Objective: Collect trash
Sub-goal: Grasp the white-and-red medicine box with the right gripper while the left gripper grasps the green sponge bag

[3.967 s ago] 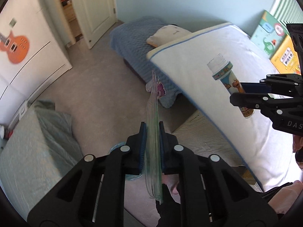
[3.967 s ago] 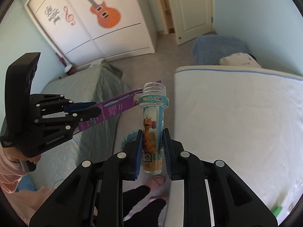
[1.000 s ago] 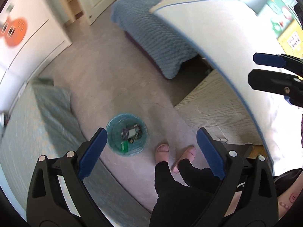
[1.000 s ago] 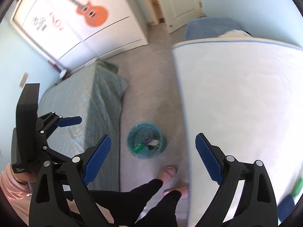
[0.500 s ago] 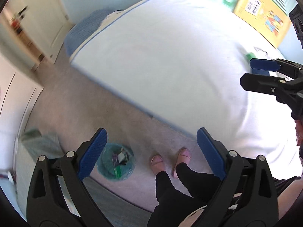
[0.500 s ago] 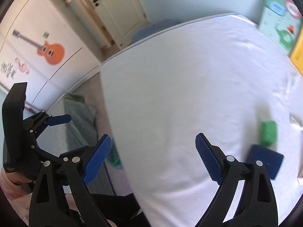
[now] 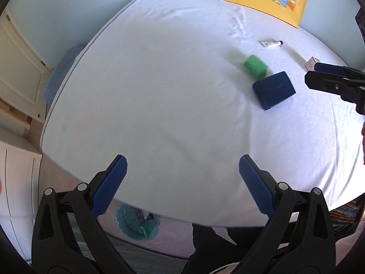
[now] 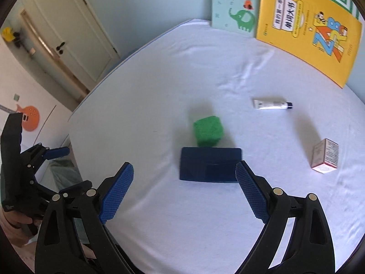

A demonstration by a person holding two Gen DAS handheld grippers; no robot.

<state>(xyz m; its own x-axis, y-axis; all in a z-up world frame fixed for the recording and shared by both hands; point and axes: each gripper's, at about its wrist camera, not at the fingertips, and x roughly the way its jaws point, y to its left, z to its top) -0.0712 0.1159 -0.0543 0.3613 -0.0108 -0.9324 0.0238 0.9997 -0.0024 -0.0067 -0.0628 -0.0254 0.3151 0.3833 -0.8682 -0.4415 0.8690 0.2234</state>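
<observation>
On the white bed (image 7: 159,91) lie a green cube (image 8: 208,133), a dark blue flat box (image 8: 210,164), a white tube (image 8: 271,104) and a small white carton (image 8: 325,159). They also show in the left wrist view: cube (image 7: 255,66), blue box (image 7: 273,90), tube (image 7: 271,43). My right gripper (image 8: 184,188) is open and empty, just short of the blue box. My left gripper (image 7: 182,182) is open and empty over the bed's near edge. A teal trash bin (image 7: 136,223) with wrappers inside stands on the floor below.
A yellow book (image 8: 308,29) and a green book (image 8: 235,2) lean on the wall at the bed's far side. A door (image 8: 75,45) and a white wardrobe with a guitar sticker (image 8: 29,118) are to the left. My legs (image 7: 212,246) stand by the bin.
Both grippers dropped the bottle and the bag into the bin, opened, then swung up from the bin toward the bed. The items on the bed are closer now.
</observation>
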